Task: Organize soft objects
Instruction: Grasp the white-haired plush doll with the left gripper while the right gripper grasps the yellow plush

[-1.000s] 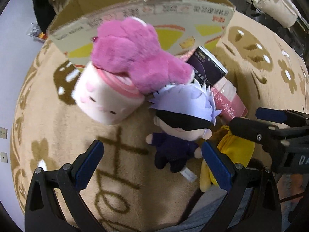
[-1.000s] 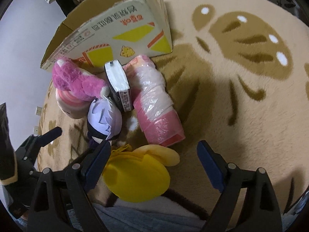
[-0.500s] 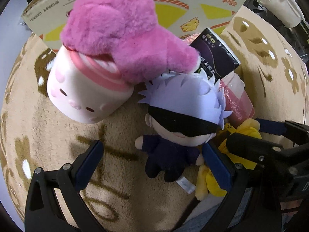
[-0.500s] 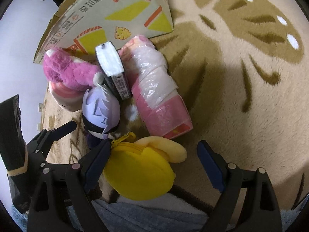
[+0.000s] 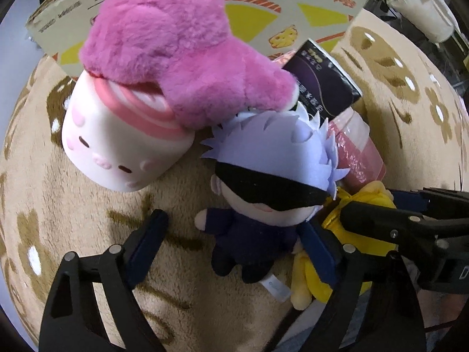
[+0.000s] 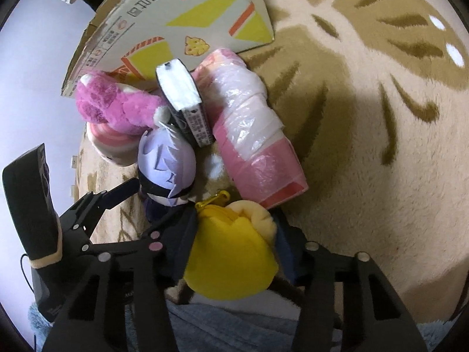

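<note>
Ahead of me on the beige patterned rug (image 6: 366,135) the soft things are packed tight against a printed cardboard box (image 6: 181,23): a pink furry plush (image 5: 181,58) sprawls over a white marshmallow-shaped plush (image 5: 117,140), a dark tissue pack (image 6: 184,102) leans between them and a pink plastic-wrapped bundle (image 6: 255,140), and all of these crowd the far side of my targets. My left gripper (image 5: 231,249) stands wide apart, one finger bare on the rug, the other beside the pale-haired blindfolded doll (image 5: 263,182), which lies on its back, gripping nothing. My right gripper (image 6: 234,243) has closed in on the round yellow plush (image 6: 231,258); both fingers press its sides.
</note>
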`<state>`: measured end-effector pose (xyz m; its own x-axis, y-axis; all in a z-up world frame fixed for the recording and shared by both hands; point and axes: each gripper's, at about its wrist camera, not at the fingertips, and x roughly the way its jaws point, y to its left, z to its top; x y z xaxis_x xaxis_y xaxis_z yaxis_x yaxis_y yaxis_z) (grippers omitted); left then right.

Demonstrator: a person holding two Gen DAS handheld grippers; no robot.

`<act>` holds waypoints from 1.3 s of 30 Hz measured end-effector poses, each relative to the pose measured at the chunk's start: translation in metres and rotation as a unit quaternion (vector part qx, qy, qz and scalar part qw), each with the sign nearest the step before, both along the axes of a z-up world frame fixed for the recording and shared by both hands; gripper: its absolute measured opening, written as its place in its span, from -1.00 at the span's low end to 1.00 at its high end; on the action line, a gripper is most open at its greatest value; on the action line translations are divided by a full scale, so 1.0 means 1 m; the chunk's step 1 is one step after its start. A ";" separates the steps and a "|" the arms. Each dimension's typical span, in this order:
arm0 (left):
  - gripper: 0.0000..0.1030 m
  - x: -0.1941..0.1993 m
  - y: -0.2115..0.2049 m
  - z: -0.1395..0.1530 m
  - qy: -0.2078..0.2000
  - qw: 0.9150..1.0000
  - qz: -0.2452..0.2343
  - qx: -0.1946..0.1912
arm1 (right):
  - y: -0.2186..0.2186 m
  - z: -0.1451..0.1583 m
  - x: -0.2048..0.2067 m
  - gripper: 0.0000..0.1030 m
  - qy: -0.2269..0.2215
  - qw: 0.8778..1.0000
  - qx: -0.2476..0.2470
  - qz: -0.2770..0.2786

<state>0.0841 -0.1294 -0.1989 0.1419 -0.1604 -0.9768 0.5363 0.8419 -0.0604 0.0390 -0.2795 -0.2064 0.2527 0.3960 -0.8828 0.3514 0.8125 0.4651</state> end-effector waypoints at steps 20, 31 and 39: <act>-0.11 -0.003 0.022 0.027 -0.025 1.000 0.006 0.011 | 0.004 0.020 -0.015 -0.12 -0.036 0.999 -0.027 0.012; -0.14 -0.026 0.042 0.061 -0.051 0.998 0.023 0.002 | 0.012 0.046 -0.018 -0.25 -0.080 0.995 -0.056 0.030; -0.14 -0.035 0.061 0.090 -0.098 0.994 0.049 -0.001 | 0.008 0.077 -0.024 -0.25 -0.163 0.983 -0.079 0.010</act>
